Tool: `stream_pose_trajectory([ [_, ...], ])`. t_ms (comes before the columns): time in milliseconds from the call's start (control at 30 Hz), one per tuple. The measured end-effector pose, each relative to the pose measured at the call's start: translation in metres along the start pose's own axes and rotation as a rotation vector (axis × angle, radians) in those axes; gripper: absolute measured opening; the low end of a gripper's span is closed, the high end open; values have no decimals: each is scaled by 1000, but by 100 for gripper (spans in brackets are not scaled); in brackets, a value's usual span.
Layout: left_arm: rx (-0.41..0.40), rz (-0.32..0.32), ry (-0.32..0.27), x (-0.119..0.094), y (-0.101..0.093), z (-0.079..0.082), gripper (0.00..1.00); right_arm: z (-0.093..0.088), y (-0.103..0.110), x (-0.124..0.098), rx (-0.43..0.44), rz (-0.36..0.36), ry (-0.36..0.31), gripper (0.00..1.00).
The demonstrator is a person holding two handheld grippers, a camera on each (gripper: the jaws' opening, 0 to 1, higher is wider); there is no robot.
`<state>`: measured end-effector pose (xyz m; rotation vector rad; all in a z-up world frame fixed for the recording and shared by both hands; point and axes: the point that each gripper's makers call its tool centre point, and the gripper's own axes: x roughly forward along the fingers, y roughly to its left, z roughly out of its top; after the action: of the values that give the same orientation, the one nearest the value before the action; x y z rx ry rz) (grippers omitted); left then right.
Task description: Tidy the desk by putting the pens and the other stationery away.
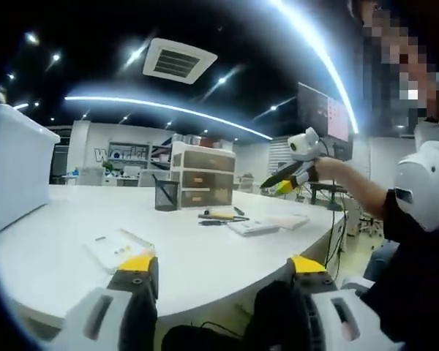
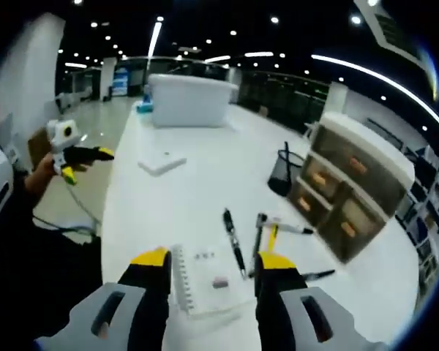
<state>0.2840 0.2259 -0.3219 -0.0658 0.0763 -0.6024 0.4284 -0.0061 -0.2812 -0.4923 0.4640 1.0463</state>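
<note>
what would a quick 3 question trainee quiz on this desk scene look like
1. True or false: the right gripper has a pen clamped in its jaws.
2. Multiple choice: the black mesh pen cup stands A) on the spiral notepad, B) on the desk beside the drawer unit, C) inside the white bin.
3. Fill in: in the right gripper view, a small eraser lies on the ____.

Key
1. False: its jaws are open and empty, above the spiral notepad.
2. B
3. spiral notepad; the eraser sits on its page, with the loose pens lying on the desk just to the right.
</note>
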Motion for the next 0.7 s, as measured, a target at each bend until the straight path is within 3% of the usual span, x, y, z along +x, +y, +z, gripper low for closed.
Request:
stream_pose_trajectory([
  [433, 15, -13, 27, -6, -5, -7, 70, 3, -7, 33, -36, 80, 129, 38],
  [700, 1, 1, 19, -12, 3, -6, 70, 8, -9, 53, -79, 96, 190, 36],
])
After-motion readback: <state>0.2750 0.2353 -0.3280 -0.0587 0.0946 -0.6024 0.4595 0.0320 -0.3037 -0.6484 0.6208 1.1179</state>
